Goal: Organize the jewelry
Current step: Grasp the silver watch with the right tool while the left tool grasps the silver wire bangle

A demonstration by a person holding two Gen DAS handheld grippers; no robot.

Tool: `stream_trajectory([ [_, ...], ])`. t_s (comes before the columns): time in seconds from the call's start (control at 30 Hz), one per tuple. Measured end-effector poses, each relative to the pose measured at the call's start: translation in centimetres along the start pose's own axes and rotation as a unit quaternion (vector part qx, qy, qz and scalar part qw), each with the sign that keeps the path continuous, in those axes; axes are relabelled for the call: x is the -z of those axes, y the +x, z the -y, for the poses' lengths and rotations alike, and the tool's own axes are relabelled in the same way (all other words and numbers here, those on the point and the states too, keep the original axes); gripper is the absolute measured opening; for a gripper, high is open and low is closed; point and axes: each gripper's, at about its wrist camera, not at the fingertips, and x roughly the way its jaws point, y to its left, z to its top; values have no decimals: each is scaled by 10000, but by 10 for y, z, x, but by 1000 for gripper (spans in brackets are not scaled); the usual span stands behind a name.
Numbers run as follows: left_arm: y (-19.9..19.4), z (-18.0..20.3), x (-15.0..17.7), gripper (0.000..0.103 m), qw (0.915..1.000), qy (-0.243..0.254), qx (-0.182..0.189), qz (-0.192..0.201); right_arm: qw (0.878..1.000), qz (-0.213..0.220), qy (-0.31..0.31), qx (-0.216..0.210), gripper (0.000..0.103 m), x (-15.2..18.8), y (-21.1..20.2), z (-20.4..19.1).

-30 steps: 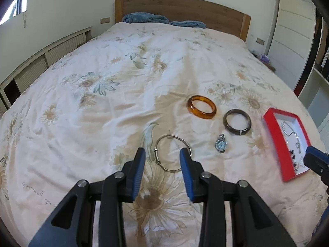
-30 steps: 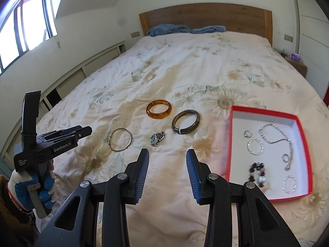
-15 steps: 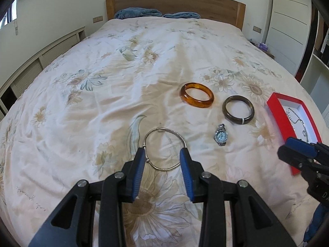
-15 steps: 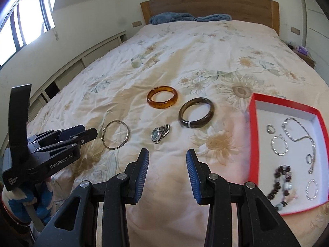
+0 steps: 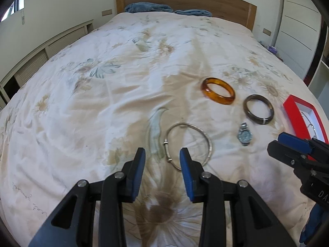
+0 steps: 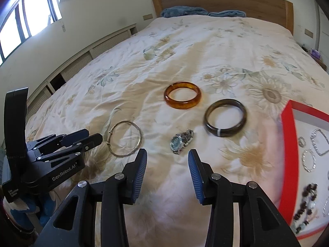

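Note:
On the floral bedspread lie a thin silver bangle [image 5: 188, 145] [image 6: 125, 139], an amber bangle [image 5: 218, 93] [image 6: 182, 98], a dark brown bangle [image 5: 258, 109] [image 6: 225, 117] and a small watch [image 5: 244, 134] [image 6: 181, 141]. A red tray [image 5: 295, 119] [image 6: 287, 144] at the right holds several silver rings, a chain and a beaded bracelet. My left gripper [image 5: 162, 155] [image 6: 82, 138] is open and empty, its tips at the near left edge of the silver bangle. My right gripper [image 6: 167, 156] [image 5: 277, 142] is open and empty, just short of the watch.
The bed runs back to a wooden headboard [image 6: 222, 2] with blue folded cloths [image 6: 183, 12]. Low slatted cabinets [image 6: 82, 61] line the left wall under a window. White wardrobe doors [image 5: 298, 20] stand at the right.
Both grippers have moved forward and lower toward the jewelry. The left has shifted left of the silver bangle; the right has closed in on the watch. Nothing was picked up.

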Motion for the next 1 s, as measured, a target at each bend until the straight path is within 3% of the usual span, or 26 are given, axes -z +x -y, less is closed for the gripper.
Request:
stream_trajectory([
  [0.27, 14, -19, 4, 33, 9993, -348, 122, -16, 9999, -124, 19, -58, 42, -6, 28, -1],
  [0.73, 35, -3, 4, 33, 9993, -98, 323, -166, 9982, -327, 464, -195, 42, -8, 67, 23],
  [1.0, 18, -13, -1, 33, 9981, -365, 445, 241, 9975, -290, 569, -305, 42, -12, 76, 27],
])
